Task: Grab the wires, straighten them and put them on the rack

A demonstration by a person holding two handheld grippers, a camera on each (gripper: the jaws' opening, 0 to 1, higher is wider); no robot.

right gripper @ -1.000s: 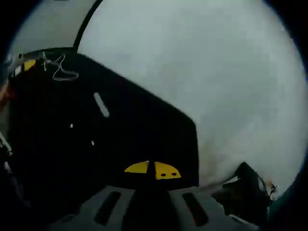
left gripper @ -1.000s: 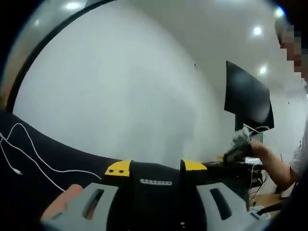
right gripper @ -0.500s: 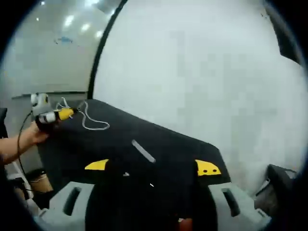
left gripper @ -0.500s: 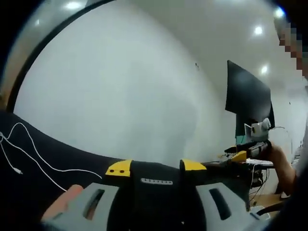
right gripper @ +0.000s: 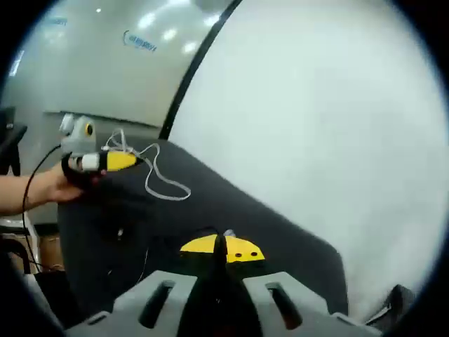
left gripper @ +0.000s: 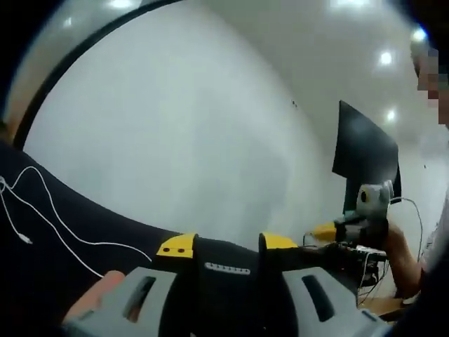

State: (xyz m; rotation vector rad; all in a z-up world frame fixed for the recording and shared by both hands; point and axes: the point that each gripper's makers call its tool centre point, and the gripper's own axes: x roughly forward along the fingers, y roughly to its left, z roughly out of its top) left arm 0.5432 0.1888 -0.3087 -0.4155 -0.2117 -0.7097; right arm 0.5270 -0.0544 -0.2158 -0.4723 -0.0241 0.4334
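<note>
In the left gripper view, a thin white wire lies in loose curves on the black desk at far left, its run reaching toward the left gripper, whose yellow-tipped fingers stand spread with a dark gap between them and nothing held. A broad white wall rises behind the desk's far edge, leaving open air above the surface. Farther right, the right gripper hovers in a person's hand, with a dark monitor behind it.

In the right gripper view, the left gripper shows at left, held by a hand over the desk's near corner, just beside a looped white wire lying on the black top. At centre bottom, the right gripper has its yellow-tipped fingers pressed together on nothing. The desk's far edge runs diagonally against the white wall; whether any rack stands nearby cannot be told.
</note>
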